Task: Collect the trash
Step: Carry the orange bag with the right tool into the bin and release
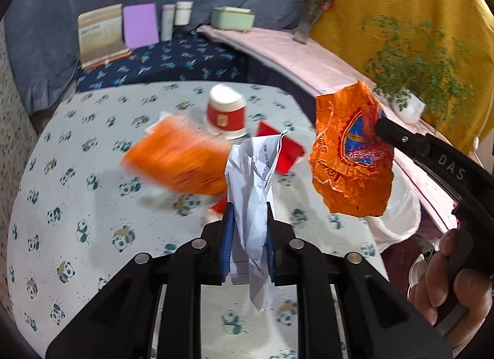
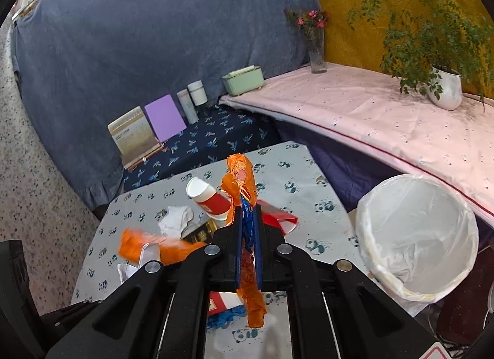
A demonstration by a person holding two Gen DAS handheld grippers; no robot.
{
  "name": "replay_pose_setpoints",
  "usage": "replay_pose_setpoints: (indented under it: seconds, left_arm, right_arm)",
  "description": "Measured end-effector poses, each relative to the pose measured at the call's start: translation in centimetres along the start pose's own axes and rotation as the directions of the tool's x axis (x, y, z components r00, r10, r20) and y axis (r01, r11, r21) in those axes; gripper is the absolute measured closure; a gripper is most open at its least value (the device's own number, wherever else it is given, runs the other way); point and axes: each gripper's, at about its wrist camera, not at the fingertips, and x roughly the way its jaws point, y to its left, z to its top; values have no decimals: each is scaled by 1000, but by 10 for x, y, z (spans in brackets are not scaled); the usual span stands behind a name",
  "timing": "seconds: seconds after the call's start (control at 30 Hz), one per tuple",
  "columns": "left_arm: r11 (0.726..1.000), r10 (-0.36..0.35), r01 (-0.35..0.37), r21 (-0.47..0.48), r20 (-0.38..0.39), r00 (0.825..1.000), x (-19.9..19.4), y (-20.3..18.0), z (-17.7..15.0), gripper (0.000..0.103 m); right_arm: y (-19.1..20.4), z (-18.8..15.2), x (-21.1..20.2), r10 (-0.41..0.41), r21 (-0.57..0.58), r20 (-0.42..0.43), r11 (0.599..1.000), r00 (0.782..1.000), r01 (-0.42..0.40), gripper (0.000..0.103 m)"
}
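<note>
Above the panda-print counter, the left hand-held gripper is clamped on a crumpled sheet of white paper, which sticks up between its blue pads and hangs out below them. To its right, the right hand-held gripper pinches a crinkled orange snack wrapper clear of the surface; in its own view the wrapper runs edge-on between the closed pads, rising above them and trailing below. A hand grips that tool's black handle at the lower right of the left view.

Still lying on the counter are a blurred orange bag, a red-and-white paper cup on its side, a wad of white tissue and a red wrapper. A white bin lined with a clear bag stands just beside the counter's right edge, near a pink-covered ledge carrying a potted plant.
</note>
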Motion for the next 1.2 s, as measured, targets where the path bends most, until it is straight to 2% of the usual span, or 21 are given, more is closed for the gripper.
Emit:
replay_pose_setpoints:
  seconds: [0.27,0.6,0.83,1.2]
  left_arm:
    - [996,-36,34,85,19,999,-5,-48,3,85]
    - [979,-72,72,191,-6,997,15,-112,7,85]
    - [958,-103,110,264,-40,994,39,-159,10,85]
    - [914,-158,184,362,-101,982,79,-223,12,85]
  right_arm:
    - [-43,5,-31,-43,54,62,998,997,39,97]
    - [-113,1,-53,-139,153,85,980,987,125,97]
    - [-165,-2,-60,-213,220,83,957,973,191,97]
    - [-222,-10,-49,-277,296,35,921,960,255,97]
